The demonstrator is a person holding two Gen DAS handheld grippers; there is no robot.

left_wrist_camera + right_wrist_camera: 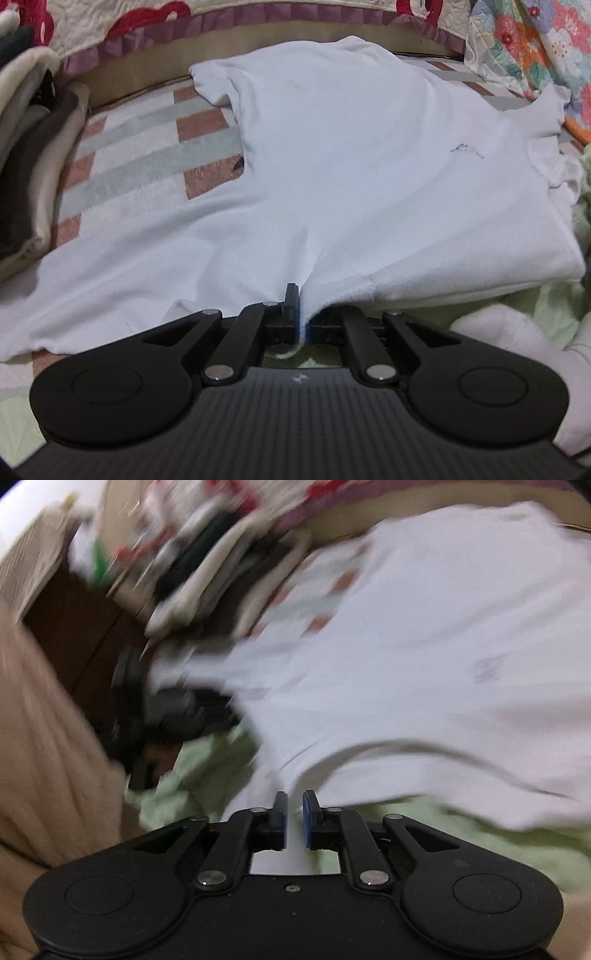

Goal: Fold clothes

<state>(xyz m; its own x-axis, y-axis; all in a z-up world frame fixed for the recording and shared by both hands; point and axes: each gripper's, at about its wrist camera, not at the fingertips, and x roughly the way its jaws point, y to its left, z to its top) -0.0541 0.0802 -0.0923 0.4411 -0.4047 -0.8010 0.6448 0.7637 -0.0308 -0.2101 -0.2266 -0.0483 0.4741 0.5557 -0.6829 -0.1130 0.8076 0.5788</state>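
A white T-shirt point(332, 155) lies spread on a striped blanket point(147, 147), its far sleeve at the upper left and its collar at the right. My left gripper point(300, 314) is shut on the shirt's near edge, which bunches between the pads. In the blurred right wrist view the same T-shirt point(424, 657) fills the right half. My right gripper point(294, 812) stands at the shirt's near edge with a narrow gap between its blue pads point(308, 812); white cloth lies in that gap, and I cannot tell whether it is pinched.
A pile of folded clothes point(33, 158) sits at the left, also in the right wrist view point(207, 579). A light green cloth point(461, 834) lies under the near edge. Floral quilts point(535, 48) line the back. My left gripper shows blurred point(162, 716).
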